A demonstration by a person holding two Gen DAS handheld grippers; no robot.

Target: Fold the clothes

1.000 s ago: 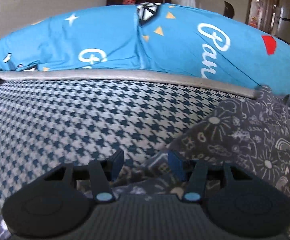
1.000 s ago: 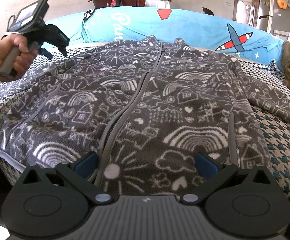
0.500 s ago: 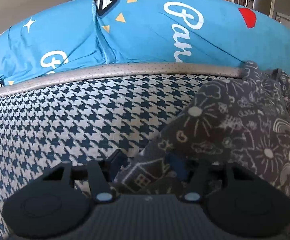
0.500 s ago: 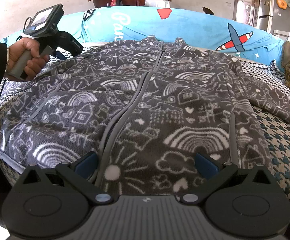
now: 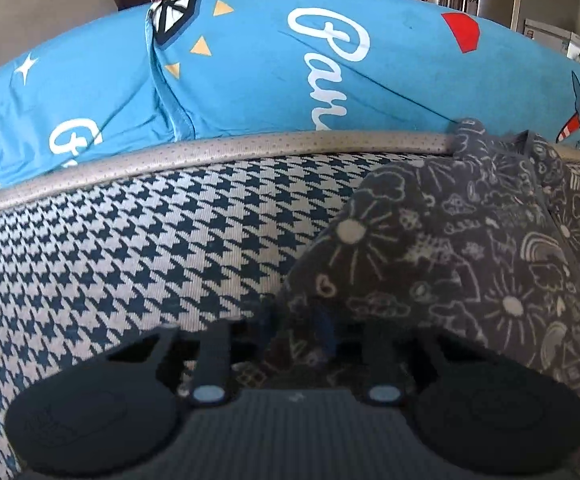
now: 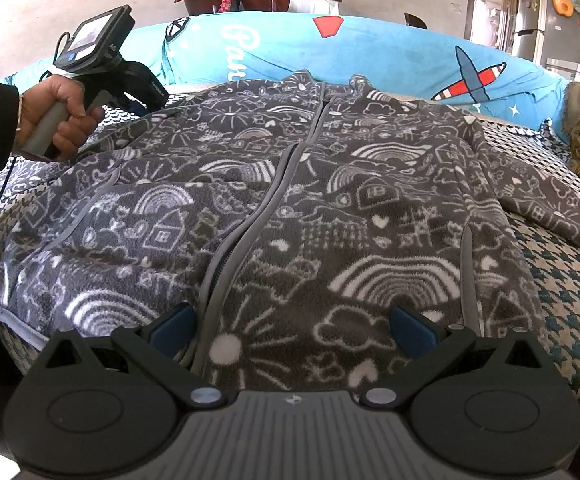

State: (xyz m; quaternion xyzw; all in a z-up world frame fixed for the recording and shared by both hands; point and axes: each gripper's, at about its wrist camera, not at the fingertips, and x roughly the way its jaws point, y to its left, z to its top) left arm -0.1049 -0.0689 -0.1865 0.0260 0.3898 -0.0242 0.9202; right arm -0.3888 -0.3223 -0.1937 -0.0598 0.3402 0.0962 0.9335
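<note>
Right tool (image 6: 291, 326) hangs low over the hem of the fleece jacket (image 6: 290, 208), its blue pads wide apart and holding nothing, exactly as it hung a second ago. My left tool (image 5: 295, 330) is where the change is: a second ago its pads stood apart with the fabric lying loose between them, and now they have drawn together on a fold of the jacket's left sleeve (image 5: 429, 264), the cloth bunched dark between them. From the right view, my hand (image 6: 56, 114) on that tool's grip has travelled inward, from out over the houndstooth mattress (image 5: 130, 248) to the jacket's shoulder. The jacket itself lies face up, zipped and spread flat across the mattress, collar toward the blue printed bedding (image 5: 290, 60) at the far edge, the other sleeve (image 6: 549, 208) trailing off to the right. I judge the first fold has begun: with the sleeve caught, it can be carried across the chest, while the body has not yet been folded.
</note>
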